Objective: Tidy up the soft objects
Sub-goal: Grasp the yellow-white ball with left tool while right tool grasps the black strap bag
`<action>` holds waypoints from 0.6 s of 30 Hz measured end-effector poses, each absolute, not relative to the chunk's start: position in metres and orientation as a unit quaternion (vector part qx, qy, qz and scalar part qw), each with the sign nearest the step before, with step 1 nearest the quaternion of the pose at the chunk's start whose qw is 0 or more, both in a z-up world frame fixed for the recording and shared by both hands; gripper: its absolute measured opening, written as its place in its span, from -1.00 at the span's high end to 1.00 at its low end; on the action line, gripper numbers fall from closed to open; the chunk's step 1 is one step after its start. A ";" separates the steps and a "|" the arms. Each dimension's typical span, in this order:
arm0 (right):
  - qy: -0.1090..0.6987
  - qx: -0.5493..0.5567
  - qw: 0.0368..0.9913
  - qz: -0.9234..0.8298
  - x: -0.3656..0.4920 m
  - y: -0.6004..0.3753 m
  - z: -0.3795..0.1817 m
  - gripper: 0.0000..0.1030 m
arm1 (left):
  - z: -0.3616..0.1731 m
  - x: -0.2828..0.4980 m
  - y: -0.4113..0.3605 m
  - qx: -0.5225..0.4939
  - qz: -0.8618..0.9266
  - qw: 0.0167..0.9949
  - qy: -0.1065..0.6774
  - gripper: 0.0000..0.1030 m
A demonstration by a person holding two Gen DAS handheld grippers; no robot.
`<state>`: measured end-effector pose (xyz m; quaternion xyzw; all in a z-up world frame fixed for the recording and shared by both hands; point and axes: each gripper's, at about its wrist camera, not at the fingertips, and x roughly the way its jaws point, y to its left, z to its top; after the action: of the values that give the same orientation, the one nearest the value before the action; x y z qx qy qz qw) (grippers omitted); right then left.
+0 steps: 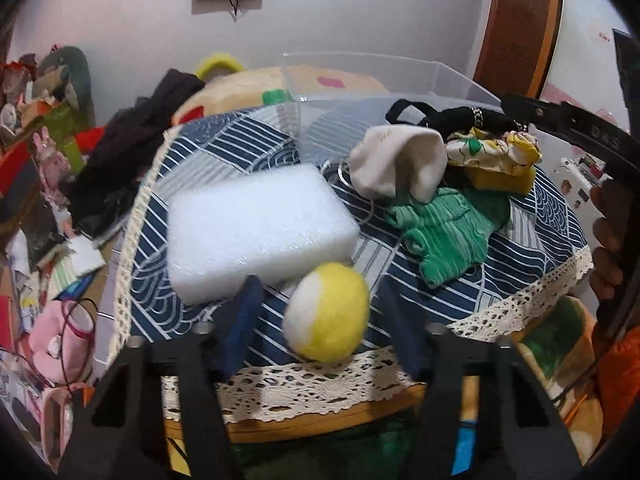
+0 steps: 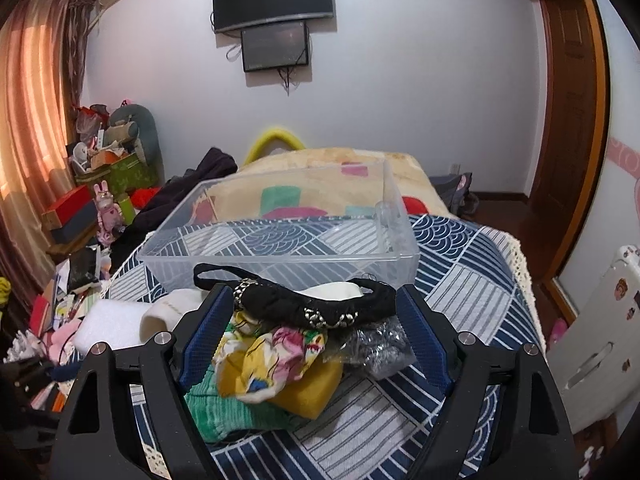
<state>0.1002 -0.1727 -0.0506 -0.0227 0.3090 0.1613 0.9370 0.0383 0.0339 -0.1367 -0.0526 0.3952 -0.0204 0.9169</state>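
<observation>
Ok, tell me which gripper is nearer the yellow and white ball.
Left. The left gripper has its open fingers on either side of the yellow and white ball. The right gripper is open over the black headband, away from the ball.

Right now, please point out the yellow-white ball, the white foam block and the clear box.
yellow-white ball (image 1: 326, 312): left wrist view, centre.
white foam block (image 1: 256, 228): left wrist view, top face.
clear box (image 2: 280, 260): right wrist view, front wall.

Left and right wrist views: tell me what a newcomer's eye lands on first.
In the left view, the yellow-and-white felt ball sits between the open fingers of the left gripper, beside a white foam block. In the right view, the open right gripper frames a black beaded headband atop a heap of fabrics, before the clear plastic bin.
</observation>
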 end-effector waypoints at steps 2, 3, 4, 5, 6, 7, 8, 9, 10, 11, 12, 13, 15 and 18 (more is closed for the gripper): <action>0.320 -0.025 0.933 0.164 0.104 -0.171 -0.054 -0.57 | -0.141 0.040 0.035 -0.060 -0.031 0.913 0.402 0.28; 0.325 -0.028 0.931 0.162 0.105 -0.170 -0.057 -0.56 | -0.140 0.039 0.035 -0.060 -0.030 0.914 0.400 0.28; 0.325 -0.031 0.932 0.159 0.104 -0.170 -0.059 -0.46 | -0.140 0.038 0.033 -0.059 -0.031 0.916 0.395 0.28; 0.324 -0.034 0.932 0.158 0.102 -0.171 -0.060 -0.22 | -0.138 0.036 0.032 -0.058 -0.032 0.918 0.390 0.28; 0.325 -0.034 0.932 0.159 0.100 -0.172 -0.060 -0.14 | -0.135 0.035 0.031 -0.056 -0.033 0.921 0.385 0.28; 0.326 -0.033 0.931 0.161 0.100 -0.173 -0.059 -0.03 | -0.131 0.033 0.031 -0.051 -0.031 0.924 0.377 0.28; 0.325 -0.033 0.931 0.163 0.100 -0.174 -0.058 0.11 | -0.128 0.032 0.030 -0.049 -0.030 0.926 0.373 0.28; 0.323 -0.036 0.931 0.164 0.097 -0.175 -0.058 0.16 | -0.125 0.031 0.030 -0.049 -0.029 0.928 0.369 0.28; 0.322 -0.037 0.931 0.166 0.098 -0.175 -0.057 0.27 | -0.121 0.030 0.031 -0.051 -0.031 0.930 0.364 0.28; 0.320 -0.040 0.932 0.166 0.097 -0.175 -0.057 0.41 | -0.118 0.029 0.031 -0.051 -0.030 0.931 0.360 0.28; 0.316 -0.043 0.933 0.168 0.095 -0.175 -0.056 0.47 | -0.114 0.028 0.032 -0.051 -0.029 0.933 0.356 0.28; 0.315 -0.044 0.933 0.168 0.095 -0.176 -0.055 0.52 | -0.110 0.028 0.033 -0.052 -0.028 0.935 0.350 0.28; 0.302 -0.042 0.938 0.167 0.090 -0.179 -0.050 0.56 | -0.103 0.028 0.035 -0.054 -0.027 0.938 0.342 0.28; 0.282 -0.038 0.944 0.165 0.086 -0.181 -0.039 0.58 | -0.093 0.032 0.040 -0.060 -0.023 0.943 0.327 0.28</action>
<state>0.0858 -0.1815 -0.0387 -0.0378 0.2822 0.1647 0.9444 0.0315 0.0404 -0.0927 -0.0597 0.3275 -0.0233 0.9427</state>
